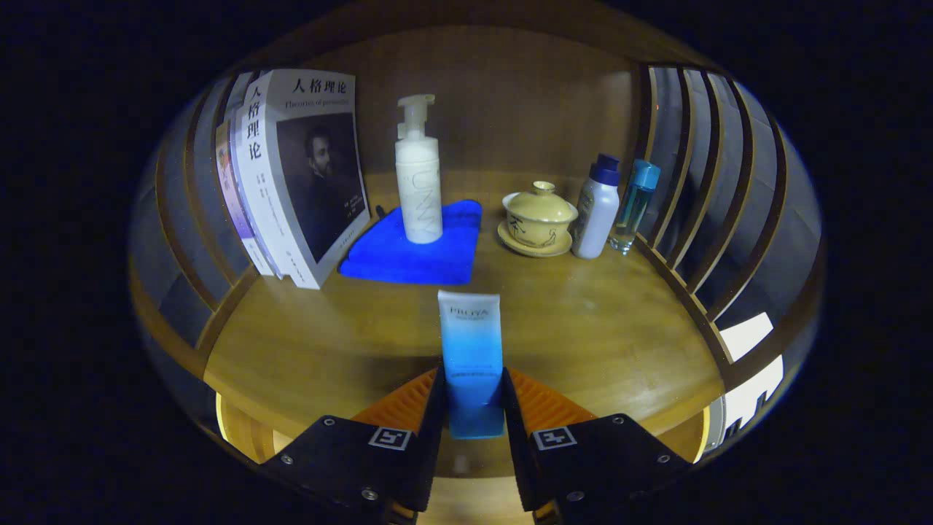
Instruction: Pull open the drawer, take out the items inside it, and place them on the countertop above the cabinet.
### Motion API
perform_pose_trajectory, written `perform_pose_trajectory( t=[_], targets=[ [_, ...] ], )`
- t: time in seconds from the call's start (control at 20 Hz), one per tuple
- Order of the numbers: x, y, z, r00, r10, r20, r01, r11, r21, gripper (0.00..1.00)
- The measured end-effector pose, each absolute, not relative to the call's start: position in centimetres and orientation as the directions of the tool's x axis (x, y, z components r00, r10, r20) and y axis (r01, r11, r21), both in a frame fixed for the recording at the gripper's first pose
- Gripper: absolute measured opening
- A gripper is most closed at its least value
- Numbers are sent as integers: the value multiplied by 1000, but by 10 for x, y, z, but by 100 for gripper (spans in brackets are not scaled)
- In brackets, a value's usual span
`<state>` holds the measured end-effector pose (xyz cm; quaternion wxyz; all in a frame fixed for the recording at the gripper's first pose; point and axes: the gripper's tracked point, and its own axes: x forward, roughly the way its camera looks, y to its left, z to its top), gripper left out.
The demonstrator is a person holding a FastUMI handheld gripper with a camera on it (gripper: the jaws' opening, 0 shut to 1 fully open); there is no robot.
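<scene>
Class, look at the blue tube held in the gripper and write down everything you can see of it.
The tube is a soft-looking squeeze tube, pale at its flat crimped top and shading to deep blue toward the bottom, with small print near the top. It stands upright, crimp end up. The gripper is shut on it, both fingers pressing its lower sides. It sits over the front of the wooden countertop; whether its base touches the wood cannot be told.

The tongs (pixel 474 408) pinch a smooth plastic tube (pixel 471 350) from both sides over the counter (pixel 328 343) of satin-sheened wood, beyond which a fuzzy cloth towel (pixel 386 255) lies beside a glossy glazed lidded cup (pixel 539 217) and glossy paper-covered books (pixel 299 175).
</scene>
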<state>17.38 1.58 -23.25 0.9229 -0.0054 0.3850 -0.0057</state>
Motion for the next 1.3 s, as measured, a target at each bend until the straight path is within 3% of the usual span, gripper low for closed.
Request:
perform_pose_trajectory(
  t=[0.1,0.4,0.8,1.3],
  targets=[
    [173,12,-226,719,-21,-694,6,1000,-24,49],
    [120,24,-171,841,22,-541,-32,999,-9,96],
    [-15,31,-112,973,-46,-226,54,998,26,96],
    [-145,54,-161,988,-22,-153,13,998,-59,95]
  ],
)
